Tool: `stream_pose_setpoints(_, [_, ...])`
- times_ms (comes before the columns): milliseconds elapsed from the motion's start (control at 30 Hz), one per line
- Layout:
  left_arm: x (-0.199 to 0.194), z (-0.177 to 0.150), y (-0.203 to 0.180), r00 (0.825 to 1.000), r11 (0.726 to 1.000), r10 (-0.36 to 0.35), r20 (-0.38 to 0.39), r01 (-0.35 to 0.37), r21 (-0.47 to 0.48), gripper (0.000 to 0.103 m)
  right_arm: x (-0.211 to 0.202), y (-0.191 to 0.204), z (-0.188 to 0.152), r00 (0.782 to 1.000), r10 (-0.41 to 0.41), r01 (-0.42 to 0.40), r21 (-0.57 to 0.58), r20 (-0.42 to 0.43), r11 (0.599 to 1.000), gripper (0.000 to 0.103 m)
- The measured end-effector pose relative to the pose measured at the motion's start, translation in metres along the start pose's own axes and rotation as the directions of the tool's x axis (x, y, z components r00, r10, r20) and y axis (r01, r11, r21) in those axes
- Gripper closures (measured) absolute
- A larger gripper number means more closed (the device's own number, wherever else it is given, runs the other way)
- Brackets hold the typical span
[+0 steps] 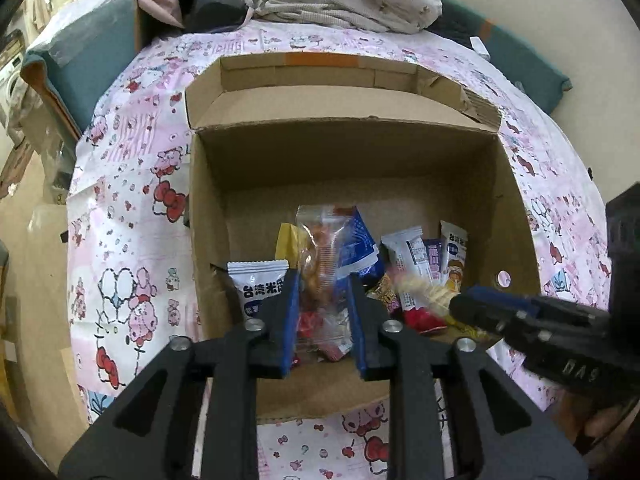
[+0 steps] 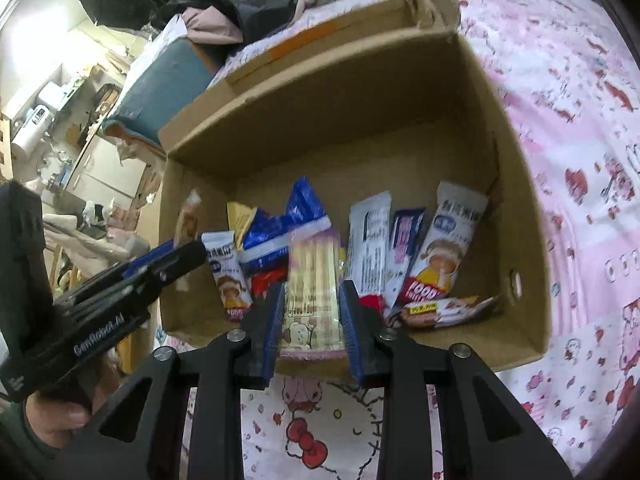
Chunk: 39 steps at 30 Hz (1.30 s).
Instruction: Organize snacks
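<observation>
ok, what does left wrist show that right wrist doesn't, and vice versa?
Left wrist only: a clear packet up close between the left gripper jaws, plus the near inside wall of the box below it.
Right wrist only: a pale striped packet between the right gripper jaws, and a brown wrapper flat at the box's near right.
Both: the cardboard box holding a heap of snacks, on the pink cloth, and each view catches the other gripper at its edge.
</observation>
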State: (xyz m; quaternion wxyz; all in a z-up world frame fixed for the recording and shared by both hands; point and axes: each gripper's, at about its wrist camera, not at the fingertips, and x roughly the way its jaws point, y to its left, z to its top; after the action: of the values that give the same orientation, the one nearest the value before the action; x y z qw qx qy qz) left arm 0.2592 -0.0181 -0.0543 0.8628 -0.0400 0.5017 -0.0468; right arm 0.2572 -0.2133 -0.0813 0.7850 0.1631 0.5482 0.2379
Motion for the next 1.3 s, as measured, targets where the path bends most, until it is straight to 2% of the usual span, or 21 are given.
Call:
stream_pose_setpoints(33, [-0.002, 0.000, 0.000, 1.000, 1.000, 0.002, 0.002, -0.002, 0.000, 0.068, -0.004, -0.001, 0.001, 1.000, 0.008, -0.008, 0.014, 0.016, 1.000, 0.064])
stream_pose_setpoints(67, [-0.006, -0.002, 0.000, 1.000, 1.000, -0.003, 0.010, 0.003, -0.002, 0.051, -0.007, -0.004, 0.003, 1.000, 0.011, -0.012, 0.022, 0.029, 1.000, 0.058])
stream_pose_setpoints(100, [-0.010, -0.003, 0.000, 1.000, 1.000, -0.008, 0.020, 0.008, -0.004, 0.043, -0.010, -0.005, 0.003, 0.999, 0.018, -0.019, 0.031, 0.046, 0.999, 0.040])
stream_pose_setpoints(133, [-0.014, -0.004, 0.000, 0.999, 1.000, -0.013, 0.035, 0.013, -0.005, 0.029, -0.017, -0.006, 0.003, 0.997, 0.023, -0.026, 0.043, 0.069, 0.999, 0.030])
stream_pose_setpoints(167, [-0.023, -0.005, 0.000, 0.998, 1.000, -0.012, 0.059, 0.012, -0.004, 0.021, -0.021, -0.005, 0.002, 0.996, 0.023, -0.027, 0.044, 0.087, 0.999, 0.027])
stream_pose_setpoints(267, [-0.042, -0.007, 0.000, 0.994, 1.000, -0.006, 0.110, 0.006, -0.001, 0.019, -0.041, 0.001, -0.002, 0.988, 0.015, -0.018, 0.017, 0.154, 1.000, 0.015])
stream_pose_setpoints(333, [-0.054, -0.009, 0.002, 0.989, 1.000, 0.008, 0.145, -0.007, -0.004, 0.019, -0.054, 0.008, -0.006, 0.980, 0.012, -0.010, -0.010, 0.199, 1.000, 0.003])
stream_pose_setpoints(467, [-0.069, -0.017, 0.006, 0.980, 0.999, 0.052, 0.193, -0.050, -0.017, 0.019, -0.079, 0.018, -0.020, 0.961, -0.017, 0.031, -0.047, 0.276, 0.998, 0.000])
stream_pose_setpoints(667, [-0.093, -0.036, 0.012, 0.967, 0.995, 0.094, 0.238, -0.085, -0.049, 0.019, -0.098, 0.019, -0.042, 0.949, -0.055, 0.061, -0.009, 0.310, 0.998, 0.000])
stream_pose_setpoints(833, [-0.111, -0.052, 0.019, 0.961, 0.991, 0.122, 0.247, -0.106, -0.077, 0.019, -0.114, 0.034, -0.062, 0.924, -0.107, 0.133, -0.047, 0.368, 0.990, 0.000])
stream_pose_setpoints(933, [-0.125, -0.065, 0.023, 0.954, 0.991, 0.124, 0.272, -0.102, -0.092, 0.011, -0.121, 0.039, -0.077, 0.915, -0.114, 0.146, -0.054, 0.387, 0.988, 0.000])
stream_pose_setpoints(1000, [-0.132, -0.072, 0.024, 0.952, 0.992, 0.106, 0.288, -0.083, -0.092, 0.011, -0.124, 0.041, -0.085, 0.914, -0.106, 0.137, -0.051, 0.391, 0.989, 0.000])
stream_pose_setpoints(1100, [-0.138, -0.082, 0.022, 0.951, 0.993, 0.104, 0.290, -0.081, -0.090, 0.009, -0.126, 0.048, -0.093, 0.906, -0.124, 0.164, -0.065, 0.404, 0.984, 0.000])
stream_pose_setpoints(1133, [-0.139, -0.085, 0.022, 0.951, 0.992, 0.104, 0.291, -0.079, -0.094, 0.001, -0.125, 0.050, -0.095, 0.903, -0.134, 0.175, -0.065, 0.408, 0.982, 0.000])
stream_pose_setpoints(1233, [-0.141, -0.090, 0.021, 0.948, 0.991, 0.114, 0.299, -0.088, -0.099, 0.000, -0.122, 0.055, -0.098, 0.894, -0.172, 0.223, -0.079, 0.415, 0.972, 0.000])
stream_pose_setpoints(1300, [-0.138, -0.092, 0.019, 0.947, 0.991, 0.118, 0.297, -0.096, -0.090, 0.000, -0.116, 0.055, -0.096, 0.904, -0.166, 0.216, -0.084, 0.395, 0.973, 0.000])
